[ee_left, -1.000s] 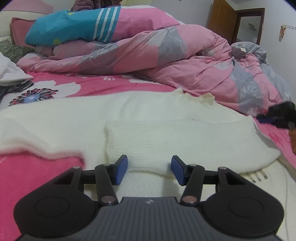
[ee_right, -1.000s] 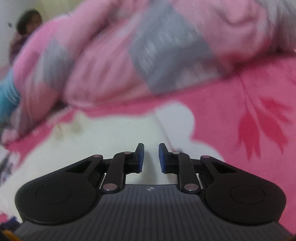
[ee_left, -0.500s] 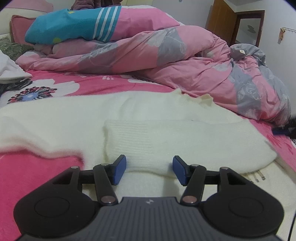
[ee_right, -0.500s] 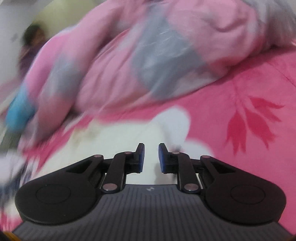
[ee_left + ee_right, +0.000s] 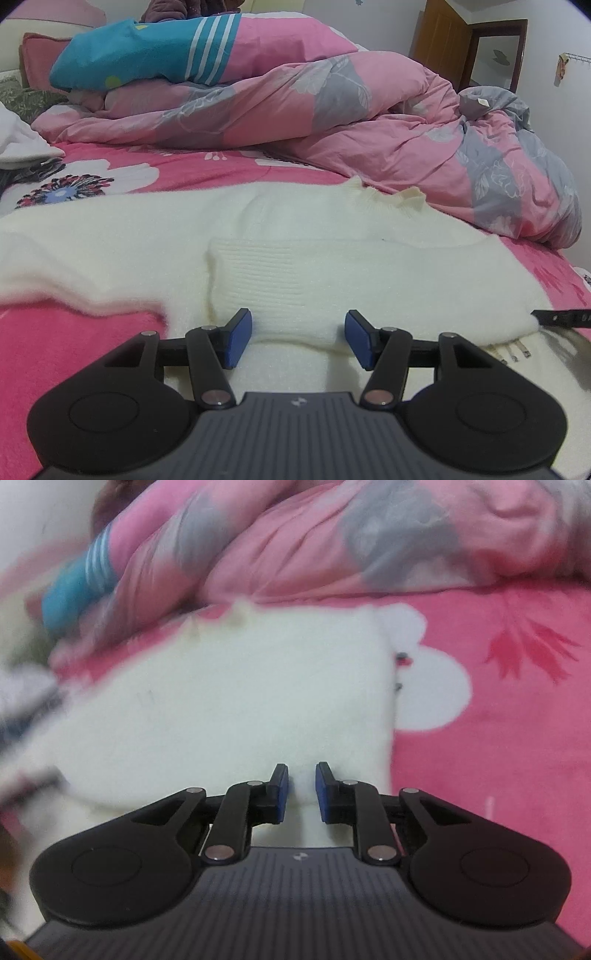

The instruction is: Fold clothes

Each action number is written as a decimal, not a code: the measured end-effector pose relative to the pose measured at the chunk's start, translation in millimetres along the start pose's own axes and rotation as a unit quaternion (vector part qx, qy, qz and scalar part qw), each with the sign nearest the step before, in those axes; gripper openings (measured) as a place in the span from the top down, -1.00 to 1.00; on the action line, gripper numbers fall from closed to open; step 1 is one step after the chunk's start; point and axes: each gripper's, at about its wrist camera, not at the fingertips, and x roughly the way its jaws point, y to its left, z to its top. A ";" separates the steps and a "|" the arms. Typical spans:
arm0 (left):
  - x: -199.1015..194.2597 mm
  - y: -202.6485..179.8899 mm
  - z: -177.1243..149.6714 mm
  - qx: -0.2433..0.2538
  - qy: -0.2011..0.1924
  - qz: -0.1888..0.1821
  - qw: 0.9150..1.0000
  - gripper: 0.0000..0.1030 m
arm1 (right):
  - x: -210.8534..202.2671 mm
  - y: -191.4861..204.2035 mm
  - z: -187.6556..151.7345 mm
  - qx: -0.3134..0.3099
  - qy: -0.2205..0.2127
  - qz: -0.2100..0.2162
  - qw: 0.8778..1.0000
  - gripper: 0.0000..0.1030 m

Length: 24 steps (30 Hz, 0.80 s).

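Where ribbed cuff meets fuzz, white knit sweater [image 5: 295, 236], seemingly flat, pink floral sheet [image 5: 66, 350]

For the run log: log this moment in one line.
left gripper: open over white sweater | right gripper: narrow gap, sweater edge | bedsheet: pink

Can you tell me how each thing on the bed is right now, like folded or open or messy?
White sweater: spread flat, one sleeve folded across it.
Pink quilt: crumpled in a heap behind the sweater.
Left gripper: open, nothing pinched.
Right gripper: jaws a narrow gap apart, over the sweater's edge, nothing pinched.
Wooden door: open.
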 end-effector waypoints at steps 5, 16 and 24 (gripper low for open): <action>-0.2 1.8 -0.3 -0.002 -0.001 -0.004 1.000 -0.16 | -49.9 31.1 6.3 -0.021 0.002 -0.035 0.999 0.68; -43.8 -7.4 9.3 -0.004 -0.035 0.016 0.999 -0.40 | -182.1 79.0 -44.2 0.016 -0.056 0.062 0.996 0.49; -84.1 -27.8 -17.5 0.036 -0.032 0.019 0.999 -0.59 | -90.9 147.8 -58.4 -0.070 -0.026 0.018 0.997 0.48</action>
